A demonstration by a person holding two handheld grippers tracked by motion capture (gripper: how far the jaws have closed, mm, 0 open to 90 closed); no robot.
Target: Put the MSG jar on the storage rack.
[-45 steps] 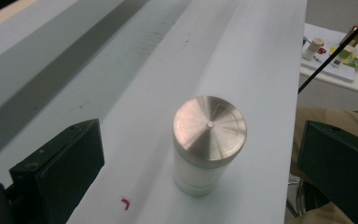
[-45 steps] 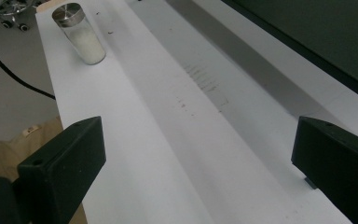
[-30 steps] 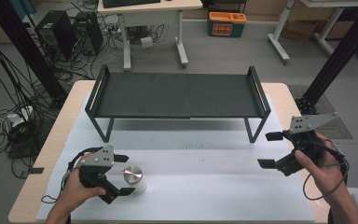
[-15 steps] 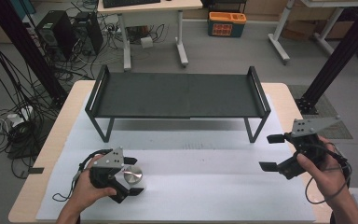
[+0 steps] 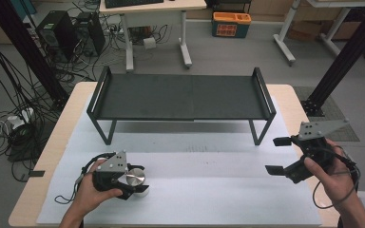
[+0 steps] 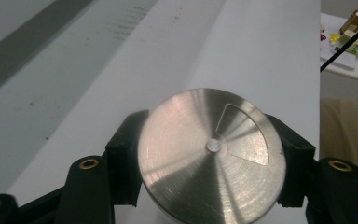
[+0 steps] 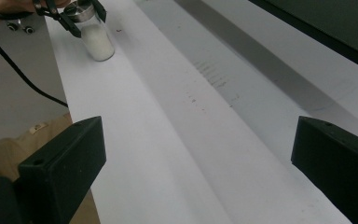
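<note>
Jaws of the left gripper (image 6: 209,158) pinch the round brushed-metal lid of the white jar (image 5: 136,179) near the table's front-left corner, likely for lifting, while the right gripper (image 5: 274,155) waits spread wide.

Pretty cluttered room behind the table. A low black metal shelf (image 5: 180,97) stood across the far half of the white paper sheet (image 5: 209,185). Beyond it a desk (image 5: 152,7) sat on the grey floor, an orange-and-black toolbox (image 5: 231,23) nearby, black computer towers (image 5: 54,31) and tangled cables (image 5: 9,128) off left.
</note>
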